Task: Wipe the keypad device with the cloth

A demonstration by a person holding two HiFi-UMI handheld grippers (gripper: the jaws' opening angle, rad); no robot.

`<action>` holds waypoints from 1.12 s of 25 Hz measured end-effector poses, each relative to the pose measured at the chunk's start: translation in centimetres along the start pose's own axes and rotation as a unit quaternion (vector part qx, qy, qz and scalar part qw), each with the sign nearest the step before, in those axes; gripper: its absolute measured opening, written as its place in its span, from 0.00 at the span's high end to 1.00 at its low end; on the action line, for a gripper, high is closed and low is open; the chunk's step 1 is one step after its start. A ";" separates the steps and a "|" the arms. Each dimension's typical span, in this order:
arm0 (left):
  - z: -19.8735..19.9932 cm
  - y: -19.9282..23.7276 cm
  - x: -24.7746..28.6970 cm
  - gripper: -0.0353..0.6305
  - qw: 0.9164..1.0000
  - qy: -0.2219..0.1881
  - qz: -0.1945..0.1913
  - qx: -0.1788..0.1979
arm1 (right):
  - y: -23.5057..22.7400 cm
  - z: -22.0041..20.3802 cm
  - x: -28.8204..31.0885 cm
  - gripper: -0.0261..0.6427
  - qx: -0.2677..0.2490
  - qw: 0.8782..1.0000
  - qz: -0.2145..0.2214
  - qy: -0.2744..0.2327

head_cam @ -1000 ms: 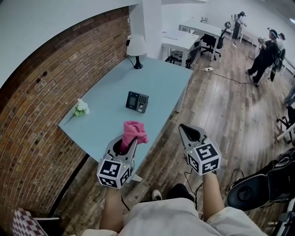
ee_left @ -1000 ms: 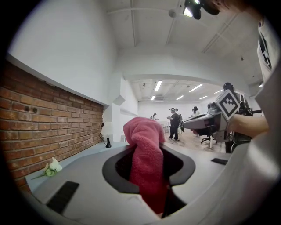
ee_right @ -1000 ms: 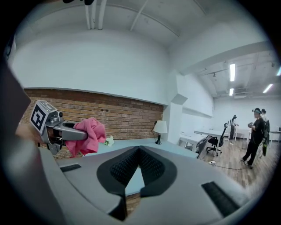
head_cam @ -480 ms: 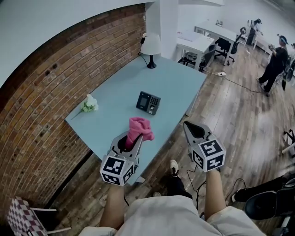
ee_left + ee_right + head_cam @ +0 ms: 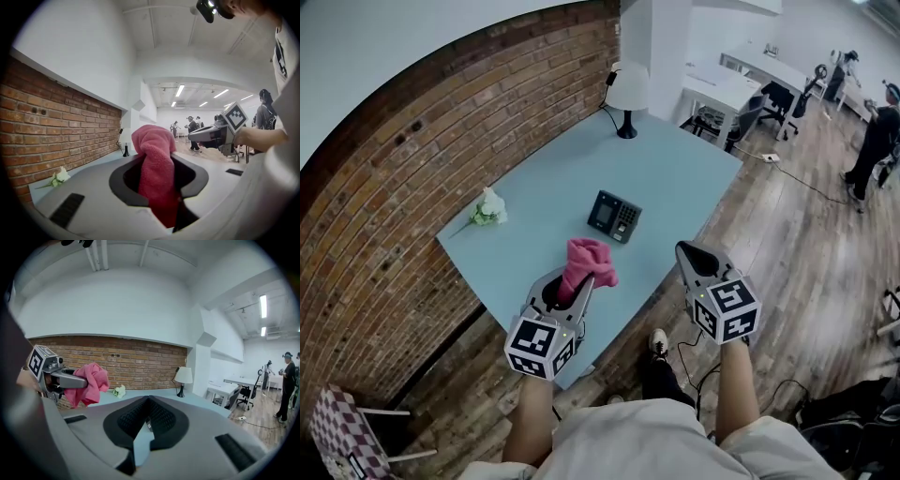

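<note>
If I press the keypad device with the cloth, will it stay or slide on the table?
It probably slides: the keypad device is small and seems to lie free on the smooth table, with nothing bracing it. Its hard-looking case should not bend; its low shape seems unlikely to tip.

Right hand-held gripper (image 5: 148,401) jaws together, empty; pink cloth (image 5: 89,380) at left, lamp (image 5: 183,376) beyond.

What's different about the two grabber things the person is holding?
The left gripper pinches a pink cloth; the right gripper holds nothing. The left gripper's fingers are kept apart by the cloth; the right gripper's fingers are shut together. In the head view the left gripper shows over the table, the right gripper mostly over the floor. Both are grey and point toward the table.
</note>
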State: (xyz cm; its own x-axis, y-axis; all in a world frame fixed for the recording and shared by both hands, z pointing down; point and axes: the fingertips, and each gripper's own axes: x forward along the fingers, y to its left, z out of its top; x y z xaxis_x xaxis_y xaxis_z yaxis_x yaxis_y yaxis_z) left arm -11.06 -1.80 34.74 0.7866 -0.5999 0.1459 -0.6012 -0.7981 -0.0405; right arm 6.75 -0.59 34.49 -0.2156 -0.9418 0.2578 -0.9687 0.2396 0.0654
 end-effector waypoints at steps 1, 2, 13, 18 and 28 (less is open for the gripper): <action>0.0 0.3 0.5 0.72 1.000 0.001 0.002 -0.001 | -0.4 0.1 0.8 0.94 -0.002 1.000 0.004 0.001; 0.0 0.6 1.1 0.72 1.000 0.003 0.005 -0.003 | -0.8 0.1 1.7 0.94 -0.003 1.000 0.009 0.004; -0.2 6.0 7.9 0.72 0.997 0.026 0.062 -0.029 | -5.0 0.1 12.4 0.94 -0.023 0.996 0.079 0.046; -0.4 9.0 11.1 0.72 0.994 0.034 0.095 -0.037 | -6.5 -1.4 17.3 0.94 -0.043 0.989 0.117 0.077; -4.4 15.0 18.2 0.72 0.982 0.060 0.167 -0.058 | -9.1 -7.5 25.4 0.94 -0.028 0.974 0.176 0.142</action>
State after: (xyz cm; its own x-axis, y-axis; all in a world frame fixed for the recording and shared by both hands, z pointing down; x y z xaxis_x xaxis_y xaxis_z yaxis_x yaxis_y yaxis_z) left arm -6.34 -24.46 41.16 0.5252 -0.8106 0.2589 -0.8403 -0.5421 0.0070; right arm 11.07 -24.91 47.62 -0.4822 -0.6986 0.5286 -0.8313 0.5553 -0.0246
